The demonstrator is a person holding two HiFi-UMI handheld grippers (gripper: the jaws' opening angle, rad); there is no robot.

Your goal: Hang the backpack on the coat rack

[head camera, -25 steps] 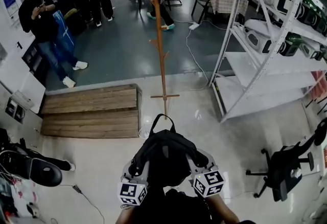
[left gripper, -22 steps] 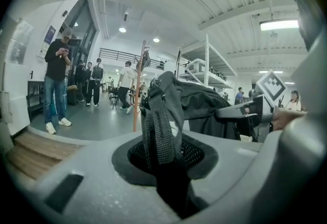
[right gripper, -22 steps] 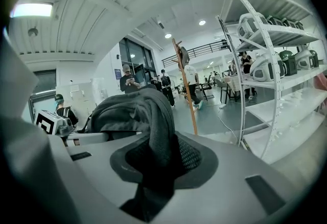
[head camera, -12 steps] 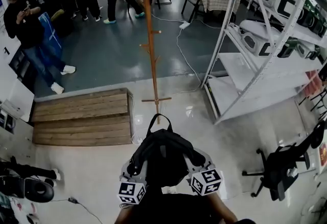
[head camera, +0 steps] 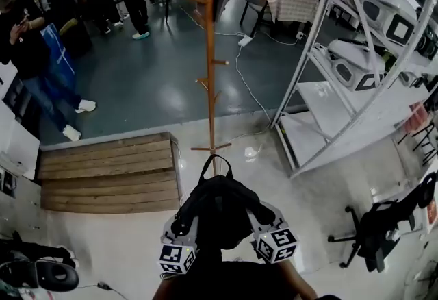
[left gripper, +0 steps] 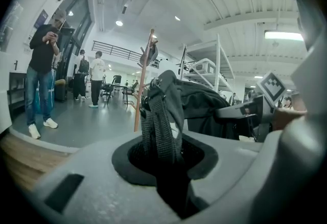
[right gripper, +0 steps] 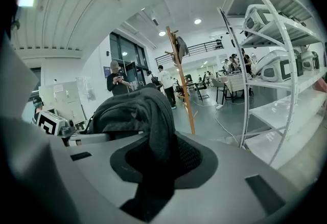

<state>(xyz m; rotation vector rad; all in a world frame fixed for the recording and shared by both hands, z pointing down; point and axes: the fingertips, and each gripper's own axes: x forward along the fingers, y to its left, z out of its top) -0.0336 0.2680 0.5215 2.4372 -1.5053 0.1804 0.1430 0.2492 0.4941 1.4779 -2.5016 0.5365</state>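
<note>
A black backpack (head camera: 217, 213) hangs between my two grippers low in the head view, its top loop pointing at the foot of the wooden coat rack (head camera: 209, 66). My left gripper (head camera: 181, 229) is shut on a webbing strap (left gripper: 157, 126) at the pack's left side. At the pack's right side, my right gripper (head camera: 264, 218) is shut on a padded shoulder strap (right gripper: 153, 126). The rack pole stands straight ahead, pegs branching off it, and shows as coat rack (left gripper: 143, 82) and coat rack (right gripper: 182, 87) in the gripper views. Something dark hangs near its top.
White metal shelving (head camera: 321, 86) with machines stands close on the right of the rack. A low wooden platform (head camera: 109, 172) lies to the left. A black office chair (head camera: 383, 227) is at right. A cable (head camera: 250, 83) runs across the floor; people (head camera: 31, 52) stand beyond.
Both grippers have carried the backpack forward. The rack's foot, well ahead of the pack's top loop before, now sits just beyond it. The grips look unchanged.
</note>
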